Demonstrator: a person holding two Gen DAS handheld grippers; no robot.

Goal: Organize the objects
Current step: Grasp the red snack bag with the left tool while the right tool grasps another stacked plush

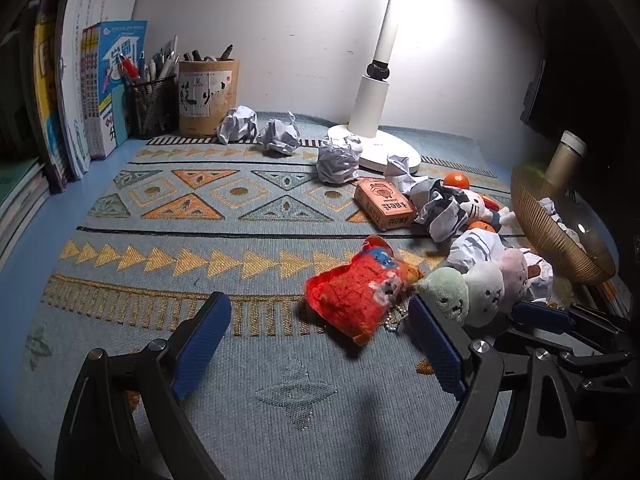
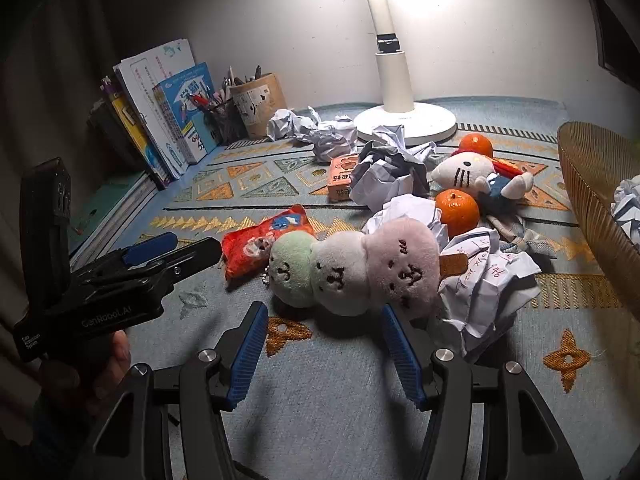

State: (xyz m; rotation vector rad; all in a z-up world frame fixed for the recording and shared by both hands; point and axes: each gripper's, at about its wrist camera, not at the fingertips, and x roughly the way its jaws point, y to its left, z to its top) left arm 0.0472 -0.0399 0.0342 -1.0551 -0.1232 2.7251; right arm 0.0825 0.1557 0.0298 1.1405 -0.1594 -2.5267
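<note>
A red plush snack-bag toy [image 1: 360, 288] lies on the patterned mat just ahead of my open, empty left gripper [image 1: 320, 312]; it also shows in the right wrist view [image 2: 260, 244]. A three-ball dango plush [image 2: 352, 268], green, white and pink, lies just ahead of my open, empty right gripper [image 2: 324, 324], and shows in the left wrist view [image 1: 476, 288]. Two oranges [image 2: 457, 208], a Hello Kitty plush [image 2: 468, 172], an orange box [image 2: 342, 178] and several crumpled paper balls [image 2: 384, 172] lie behind them.
A woven golden bowl [image 2: 592, 200] with crumpled paper stands at the right. A white lamp base [image 2: 404, 122] stands at the back. Books [image 1: 72, 92], a mesh pen cup [image 1: 152, 106] and a bamboo pen holder [image 1: 208, 96] stand at the back left.
</note>
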